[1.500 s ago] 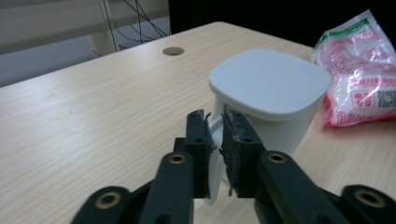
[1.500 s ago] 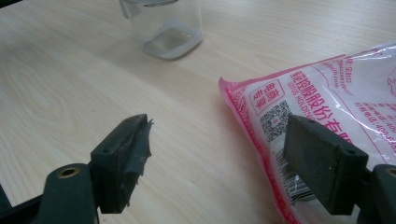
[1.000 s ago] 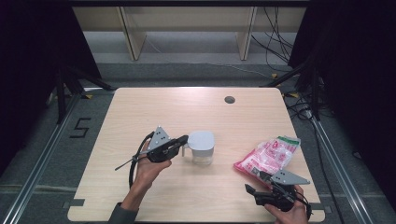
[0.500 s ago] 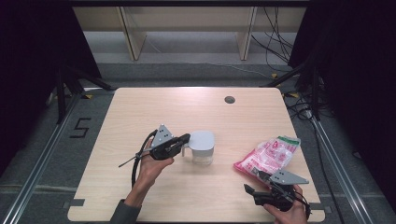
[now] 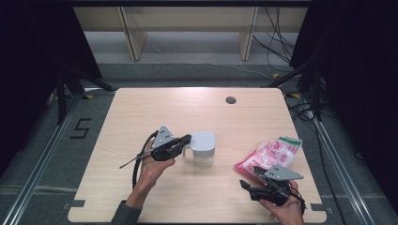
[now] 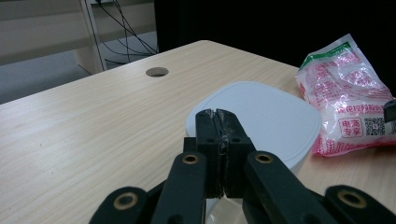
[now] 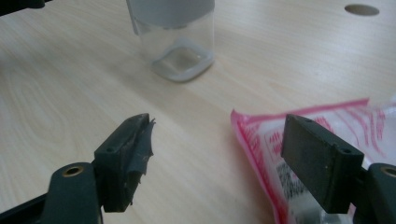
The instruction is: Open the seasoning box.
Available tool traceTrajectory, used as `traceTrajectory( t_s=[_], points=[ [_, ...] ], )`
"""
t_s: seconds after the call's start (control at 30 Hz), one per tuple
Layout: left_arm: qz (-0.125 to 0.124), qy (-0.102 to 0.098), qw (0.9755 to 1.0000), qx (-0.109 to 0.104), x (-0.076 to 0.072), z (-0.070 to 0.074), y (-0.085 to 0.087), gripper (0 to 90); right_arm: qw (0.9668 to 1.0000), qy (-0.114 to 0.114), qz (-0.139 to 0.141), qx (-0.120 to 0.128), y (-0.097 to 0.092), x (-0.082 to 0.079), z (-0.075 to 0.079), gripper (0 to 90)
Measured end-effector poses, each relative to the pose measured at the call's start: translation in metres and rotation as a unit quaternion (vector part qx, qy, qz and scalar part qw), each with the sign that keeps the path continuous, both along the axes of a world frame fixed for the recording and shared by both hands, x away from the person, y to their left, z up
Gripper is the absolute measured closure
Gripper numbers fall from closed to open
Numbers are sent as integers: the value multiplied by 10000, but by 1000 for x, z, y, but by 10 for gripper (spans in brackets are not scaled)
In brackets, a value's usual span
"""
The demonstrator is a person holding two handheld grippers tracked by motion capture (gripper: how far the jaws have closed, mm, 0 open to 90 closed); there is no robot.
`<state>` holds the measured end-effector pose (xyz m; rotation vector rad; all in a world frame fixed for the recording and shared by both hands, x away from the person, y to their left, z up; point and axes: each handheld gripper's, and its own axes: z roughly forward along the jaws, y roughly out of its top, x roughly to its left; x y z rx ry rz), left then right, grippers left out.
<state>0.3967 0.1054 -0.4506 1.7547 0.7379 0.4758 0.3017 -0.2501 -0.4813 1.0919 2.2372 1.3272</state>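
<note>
Light wooden table (image 5: pixel 141 117): cable hole (image 5: pixel 230 100) near far edge. Clear lidded jug (image 5: pixel 202 148) mid-surface; pink snack bag (image 5: pixel 272 153) toward right edge. Your left gripper (image 5: pixel 185 139), jaws together, touches the jug's lid. Your right gripper (image 5: pixel 246 185), jaws apart, sits beside the bag's near corner.

My table (image 5: pixel 141 112) is evenly lit from overhead, with black surroundings at 3 and 9 o'clock. Shadows stay soft. My right gripper (image 7: pixel 219 158) view blurs toward 12 o'clock; its near jaws look soft.
</note>
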Motion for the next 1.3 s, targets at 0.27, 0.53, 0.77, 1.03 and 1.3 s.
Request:
traceTrajectory(
  t_s=[0.27, 0.53, 0.77, 1.03, 1.3],
  points=[
    [22, -9, 10000, 23, -1, 0, 0, 873, 9984, -472, 303, -100, 20, 21, 13, 431],
    [41, 19, 10000, -33, -1, -1, 1, 867, 9953, -657, 646, -293, 39, 39, 24, 557],
    [35, -21, 10000, 0, 0, -1, 2, 865, 9952, -661, 700, -180, 52, 54, 28, 748],
    [32, -17, 10000, -45, 1, -2, 3, 867, 9942, -728, 757, -221, 64, 65, 32, 837],
    [116, 31, 9999, -32, 2, -3, 6, 869, 9938, -659, 859, -246, 72, 75, 37, 894]
  ],
)
